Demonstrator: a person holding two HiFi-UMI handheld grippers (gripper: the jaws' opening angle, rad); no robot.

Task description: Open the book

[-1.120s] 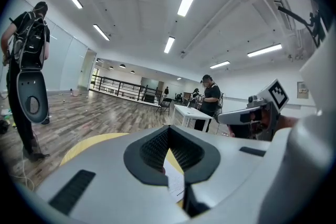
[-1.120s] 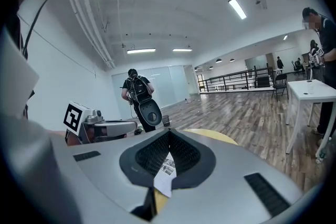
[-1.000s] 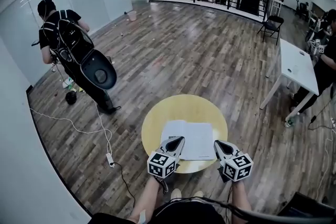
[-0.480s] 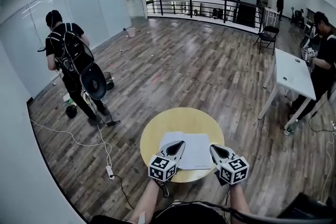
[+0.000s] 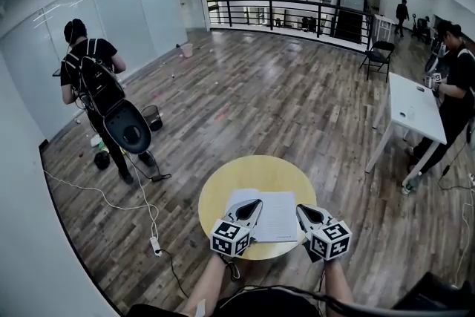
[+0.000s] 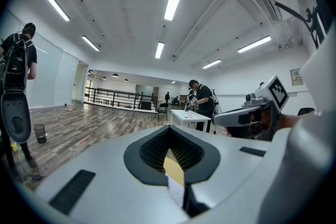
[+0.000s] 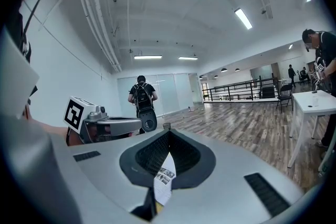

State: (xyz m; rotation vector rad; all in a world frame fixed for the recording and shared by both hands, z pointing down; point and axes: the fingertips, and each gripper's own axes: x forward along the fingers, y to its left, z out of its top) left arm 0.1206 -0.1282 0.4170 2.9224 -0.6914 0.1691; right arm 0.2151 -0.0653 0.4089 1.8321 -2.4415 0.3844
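The book lies open, white pages up, on the round yellow table. My left gripper hovers over the near part of its left page, jaws shut with nothing in them. My right gripper hangs at the book's near right edge, also shut and empty. In the left gripper view the left gripper has its jaws closed, with a strip of page and table showing below them. In the right gripper view the right gripper has a printed page showing under its closed jaws.
A person with a backpack stands on the wood floor at the left. A white table with another person beside it is at the right, a folding chair behind. A cable and power strip lie left of the yellow table.
Both grippers stay shut over the book's near edge, and the left one has lifted slightly. The person with the backpack has shifted about at the left.
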